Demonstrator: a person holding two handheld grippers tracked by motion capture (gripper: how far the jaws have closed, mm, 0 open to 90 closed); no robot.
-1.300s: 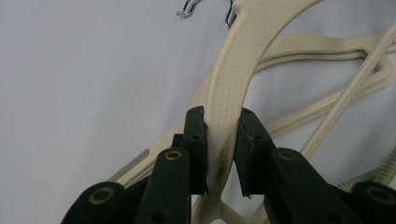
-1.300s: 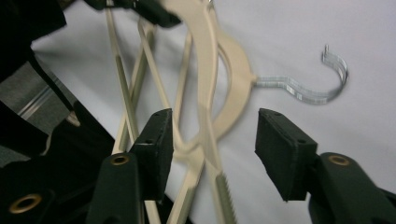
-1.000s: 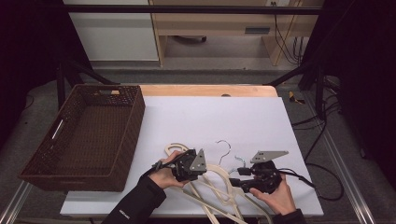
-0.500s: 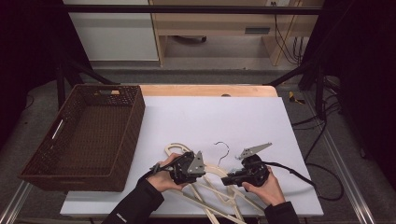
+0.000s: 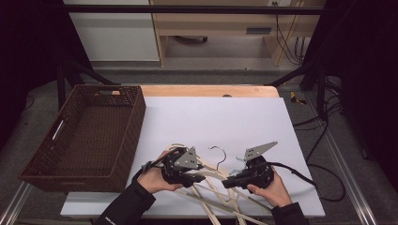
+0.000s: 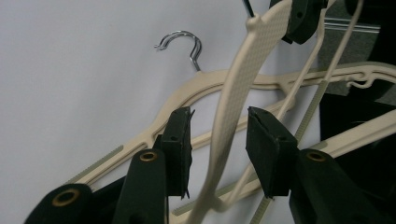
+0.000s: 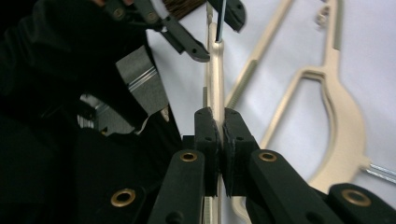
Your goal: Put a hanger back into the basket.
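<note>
We are separating one cream hanger [image 6: 233,100] from the pile at the white board's [image 5: 211,117] near edge: our right gripper [image 7: 218,122] pinches it, our left gripper [image 6: 219,126] gapes around it. Next, probably close left.

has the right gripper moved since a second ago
Yes. In the high view the right gripper has shifted left, away from the white board's right edge, toward the left gripper over the cream hangers.

The high view looks forward and down over the whole white table [image 5: 225,117]; both gripper views sit close above its near edge, sharing the cream hangers [image 6: 233,84]
</note>
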